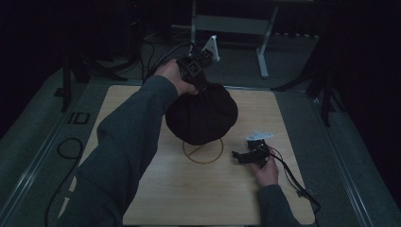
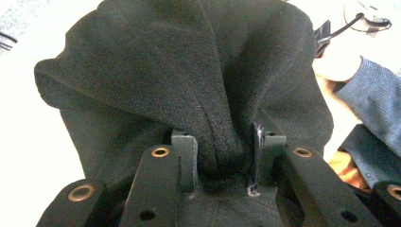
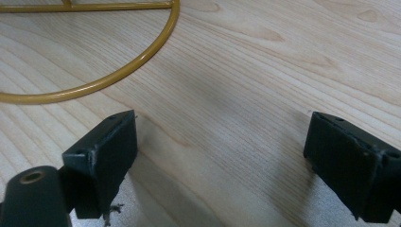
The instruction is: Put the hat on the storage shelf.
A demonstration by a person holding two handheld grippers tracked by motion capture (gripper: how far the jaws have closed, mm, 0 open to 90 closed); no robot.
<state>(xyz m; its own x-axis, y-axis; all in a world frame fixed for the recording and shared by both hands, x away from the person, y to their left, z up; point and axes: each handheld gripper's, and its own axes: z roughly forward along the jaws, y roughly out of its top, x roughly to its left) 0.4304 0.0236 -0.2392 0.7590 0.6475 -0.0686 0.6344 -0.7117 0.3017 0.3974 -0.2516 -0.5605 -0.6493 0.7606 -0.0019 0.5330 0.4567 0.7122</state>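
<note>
We see a black cloth bag [image 1: 202,117], rounded and full, hanging from its gathered neck over the middle of the wooden table [image 1: 142,198]; what it holds is hidden by the cloth. Our left gripper [image 2: 222,153] is clenched on that bunched neck, the fabric pinched tight between the two pads. The bag's lower part hangs just above or on a yellow wire ring [image 1: 203,152] that lies flat on the table; we cannot tell whether they touch. Just to the right of the ring our right gripper [image 3: 220,156] rests low over the bare wood, jaws spread wide with nothing between them, the ring's curve near its left pad
</note>
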